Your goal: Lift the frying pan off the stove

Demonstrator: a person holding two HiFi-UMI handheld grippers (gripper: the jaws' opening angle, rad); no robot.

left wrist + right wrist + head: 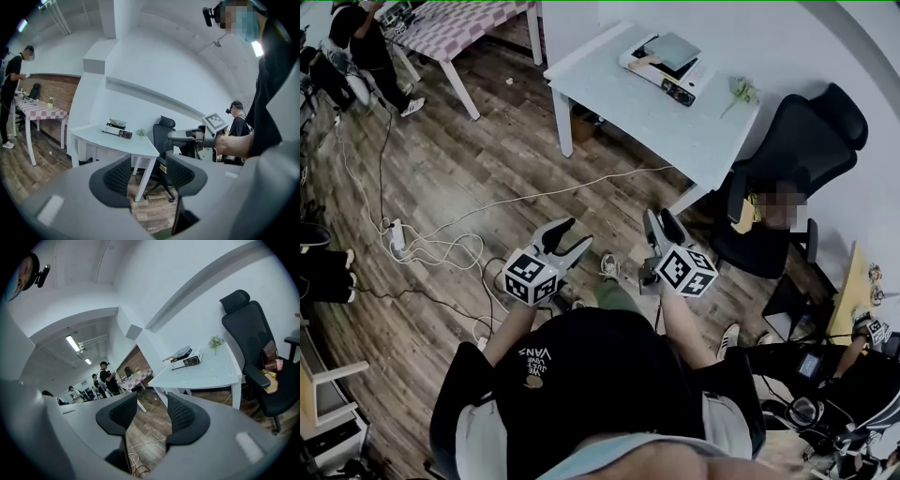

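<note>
A frying pan (pixel 673 49) sits on a white tabletop stove (pixel 675 86) at the far end of a white table (pixel 619 98). It lies well ahead of both grippers. My left gripper (pixel 572 234) is held in the air above the wooden floor, open, with nothing between its fingers. Level with it to the right, my right gripper (pixel 662 220) is also open and empty. The left gripper view shows the stove (pixel 117 130) far beyond the jaws, and the right gripper (pixel 187 136) beside it. The right gripper view shows the stove (pixel 185 358) on the table.
A black office chair (pixel 792 178) stands right of the table, with a small plant (pixel 741 91) on the table's right end. Cables and a power strip (pixel 397 237) lie on the floor at the left. A checked table (pixel 459 23) and people stand at the far left.
</note>
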